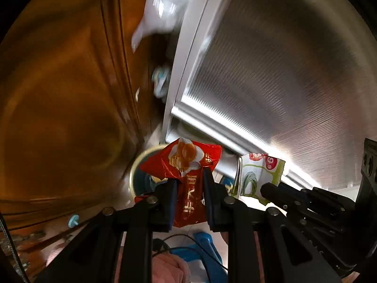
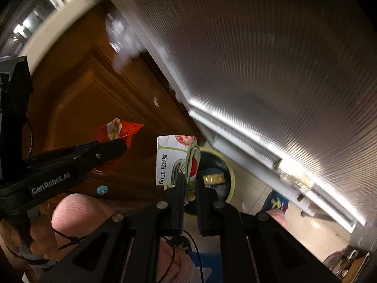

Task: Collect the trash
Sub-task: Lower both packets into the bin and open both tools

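Observation:
My left gripper [image 1: 189, 176] is shut on a crumpled red snack wrapper [image 1: 186, 162], which sticks up between its fingers. Below it stands a round trash bin [image 1: 135, 179] with a pale yellow rim. My right gripper [image 2: 189, 179] is shut on a white and green food package [image 2: 175, 158], held over the same trash bin [image 2: 232, 176], whose inside is dark. The right gripper [image 1: 268, 188] also shows in the left wrist view, at the right, with the white and green package [image 1: 256, 176]. The left gripper [image 2: 122, 146] and red wrapper [image 2: 122, 129] show at the left of the right wrist view.
A brown wooden cabinet [image 1: 66, 108] fills the left side. A ribbed metal door panel [image 1: 282, 70] with a white frame rises on the right. A hand [image 2: 77, 214] holds the left gripper's handle. Blue and pink things [image 1: 202, 247] lie on the floor below.

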`<state>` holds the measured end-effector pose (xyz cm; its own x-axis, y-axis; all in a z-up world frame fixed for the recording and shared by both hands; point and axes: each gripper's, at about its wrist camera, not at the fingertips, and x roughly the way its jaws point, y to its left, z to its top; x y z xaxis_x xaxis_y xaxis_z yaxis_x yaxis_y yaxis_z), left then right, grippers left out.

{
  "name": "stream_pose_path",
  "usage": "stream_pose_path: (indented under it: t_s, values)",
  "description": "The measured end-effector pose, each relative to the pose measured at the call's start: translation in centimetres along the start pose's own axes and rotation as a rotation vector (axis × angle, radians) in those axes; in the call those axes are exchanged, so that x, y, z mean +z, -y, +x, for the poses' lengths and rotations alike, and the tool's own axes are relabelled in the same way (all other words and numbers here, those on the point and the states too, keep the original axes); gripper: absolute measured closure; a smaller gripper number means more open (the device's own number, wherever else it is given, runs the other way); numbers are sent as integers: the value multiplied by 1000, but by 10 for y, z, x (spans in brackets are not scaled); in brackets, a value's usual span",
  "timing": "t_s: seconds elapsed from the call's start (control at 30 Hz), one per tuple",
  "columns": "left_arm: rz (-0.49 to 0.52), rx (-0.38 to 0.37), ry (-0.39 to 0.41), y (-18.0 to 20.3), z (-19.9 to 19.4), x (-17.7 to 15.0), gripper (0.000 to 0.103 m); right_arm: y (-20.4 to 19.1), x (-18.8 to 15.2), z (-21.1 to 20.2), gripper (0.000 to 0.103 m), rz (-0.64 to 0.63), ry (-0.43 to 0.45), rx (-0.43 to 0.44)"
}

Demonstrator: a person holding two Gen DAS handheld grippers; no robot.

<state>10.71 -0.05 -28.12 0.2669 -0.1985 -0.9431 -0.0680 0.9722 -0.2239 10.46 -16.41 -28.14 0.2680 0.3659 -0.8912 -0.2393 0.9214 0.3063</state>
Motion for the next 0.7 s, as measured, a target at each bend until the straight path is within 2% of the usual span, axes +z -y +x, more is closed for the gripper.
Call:
stream_pose_path:
  t_s: [0.27, 0.4, 0.53, 0.7]
  values:
    - [-14, 16, -94, -13, 59, 0, 81, 6, 4, 64, 94, 11, -98, -7]
    - [-43, 17, -113, -22, 77, 0, 74, 7, 3, 89, 91, 23, -140, -1]
    - [-45, 49, -135, -26, 87, -1, 69, 13, 1, 102, 91, 34, -165, -2]
    - [-13, 78, -132, -30, 100, 0, 56, 16, 5, 116, 91, 60, -178, 13]
